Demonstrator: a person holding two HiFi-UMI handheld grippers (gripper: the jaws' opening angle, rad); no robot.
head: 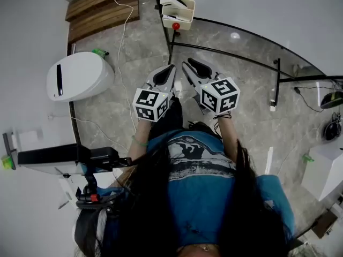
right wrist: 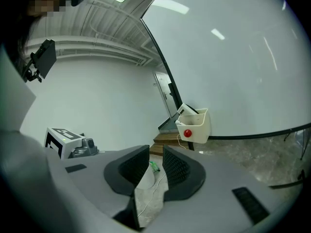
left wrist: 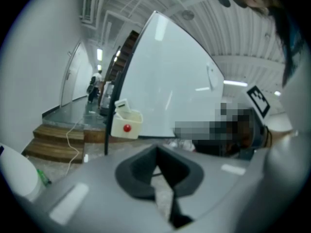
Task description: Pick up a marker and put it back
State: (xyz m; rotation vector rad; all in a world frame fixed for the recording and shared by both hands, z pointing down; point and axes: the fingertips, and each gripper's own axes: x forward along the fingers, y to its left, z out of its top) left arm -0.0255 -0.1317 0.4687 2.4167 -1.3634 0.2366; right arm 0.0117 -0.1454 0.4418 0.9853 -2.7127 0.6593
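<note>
We cannot make out the marker itself; in our judgement it sits in the cream box (head: 179, 9) with a red dot, which hangs on the whiteboard (head: 252, 15) frame. White things stick out of the box at a tilt, so we cannot tell the long axis. The box lies straight ahead of both tools, well apart, and neither is clearly nearer. The left gripper (head: 170, 67) has its tips together and empty. The right gripper (head: 192, 66) has a narrow gap with nothing in it, and seems readier to reach.
</note>
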